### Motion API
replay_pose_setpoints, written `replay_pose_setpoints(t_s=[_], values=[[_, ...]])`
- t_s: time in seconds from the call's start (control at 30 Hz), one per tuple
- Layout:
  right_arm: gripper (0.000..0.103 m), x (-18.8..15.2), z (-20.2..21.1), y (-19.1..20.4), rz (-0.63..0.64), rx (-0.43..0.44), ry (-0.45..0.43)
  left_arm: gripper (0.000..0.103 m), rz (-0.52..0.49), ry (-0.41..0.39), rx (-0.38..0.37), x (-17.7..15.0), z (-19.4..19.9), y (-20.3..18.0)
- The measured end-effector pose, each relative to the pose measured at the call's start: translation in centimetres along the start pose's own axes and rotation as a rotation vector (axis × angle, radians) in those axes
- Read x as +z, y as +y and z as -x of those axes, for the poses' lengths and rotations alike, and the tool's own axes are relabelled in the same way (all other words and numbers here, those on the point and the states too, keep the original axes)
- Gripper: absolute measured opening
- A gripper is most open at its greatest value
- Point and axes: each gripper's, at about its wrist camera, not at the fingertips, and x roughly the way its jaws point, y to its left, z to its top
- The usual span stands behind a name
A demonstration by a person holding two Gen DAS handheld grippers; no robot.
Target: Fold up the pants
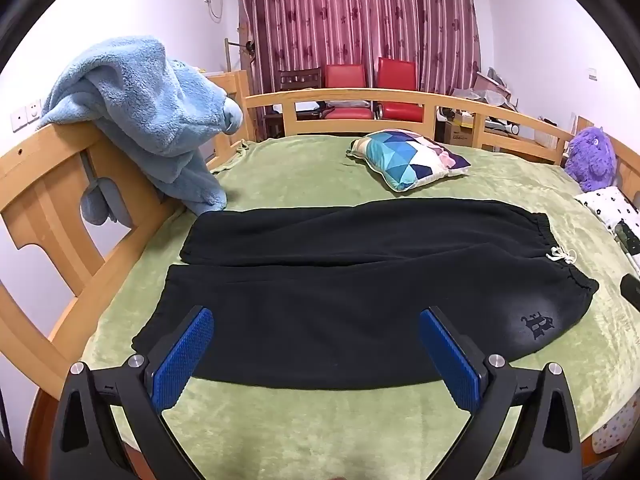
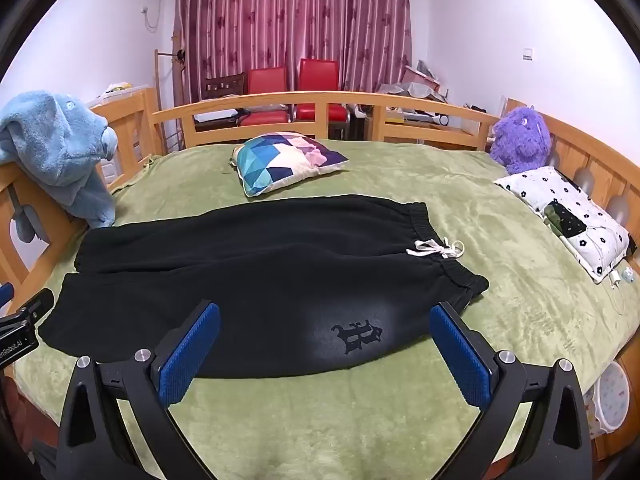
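Observation:
Black sweatpants (image 1: 360, 280) (image 2: 248, 272) lie flat across the green bedspread, legs pointing left and the elastic waistband with its white drawstring (image 2: 436, 249) at the right. A dark emblem (image 2: 356, 336) marks the near hip. My left gripper (image 1: 316, 320) hovers open above the near leg, blue pads wide apart with nothing between them. Wide open too, my right gripper (image 2: 325, 316) hangs over the near hip around the emblem and holds nothing. The left gripper's edge (image 2: 24, 320) shows at the left of the right wrist view.
A patterned cushion (image 2: 284, 160) lies beyond the pants. A blue fleece blanket (image 1: 148, 116) hangs over the wooden bed rail (image 1: 48, 184) at the left. A purple plush toy (image 2: 520, 140) and a flowered pillow (image 2: 560, 208) sit at the right. Red chairs (image 2: 296, 92) stand behind the bed.

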Motion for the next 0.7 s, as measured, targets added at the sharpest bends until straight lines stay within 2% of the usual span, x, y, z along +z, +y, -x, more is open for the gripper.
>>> replay_pose_setpoints(t_s=[0.23, 0.47, 0.7], values=[[0.102, 0.1, 0.1, -0.1, -0.001, 0.001, 0.003, 0.103, 0.018, 0.004, -0.04, -0.1, 0.0, 1.4], [0.102, 0.3, -0.6, 0.2, 0.006, -0.001, 0.001, 0.103, 0.008, 0.007, -0.026, 0.0, -0.2, 0.7], [0.102, 0.4, 0.6, -0.3, -0.003, -0.004, -0.009, 0.103, 0.007, 0.001, -0.025, -0.2, 0.0, 0.4]])
